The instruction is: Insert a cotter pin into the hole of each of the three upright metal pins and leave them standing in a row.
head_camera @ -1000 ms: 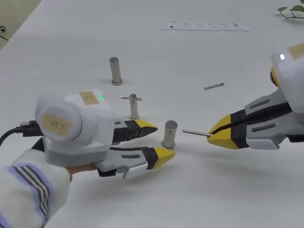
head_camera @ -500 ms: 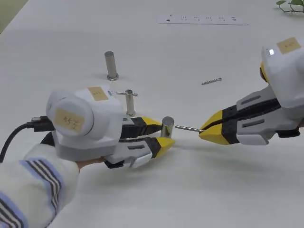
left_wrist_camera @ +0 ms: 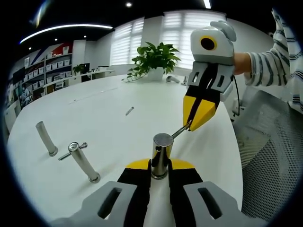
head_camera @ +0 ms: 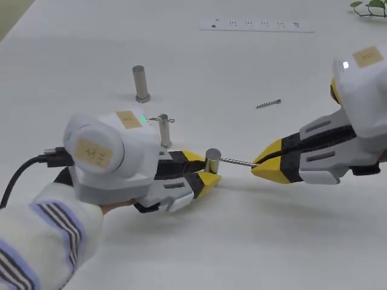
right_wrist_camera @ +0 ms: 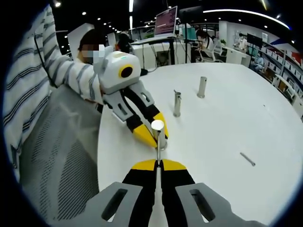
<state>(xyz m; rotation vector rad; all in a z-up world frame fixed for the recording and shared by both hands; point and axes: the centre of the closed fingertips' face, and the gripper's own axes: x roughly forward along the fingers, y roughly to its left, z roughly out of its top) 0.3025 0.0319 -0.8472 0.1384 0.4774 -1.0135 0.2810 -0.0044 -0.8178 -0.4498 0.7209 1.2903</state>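
Between left gripper jaws, nearest pin clamped; right gripper pinches cotter pin, tip reaching it.

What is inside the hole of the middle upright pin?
A cotter pin crosses the middle pin near its top, sticking out on both sides. The part within the hole is covered by the pin's metal.

The tan sticker on the left gripper bears handwriting, perhaps digits, unreadably blurred.
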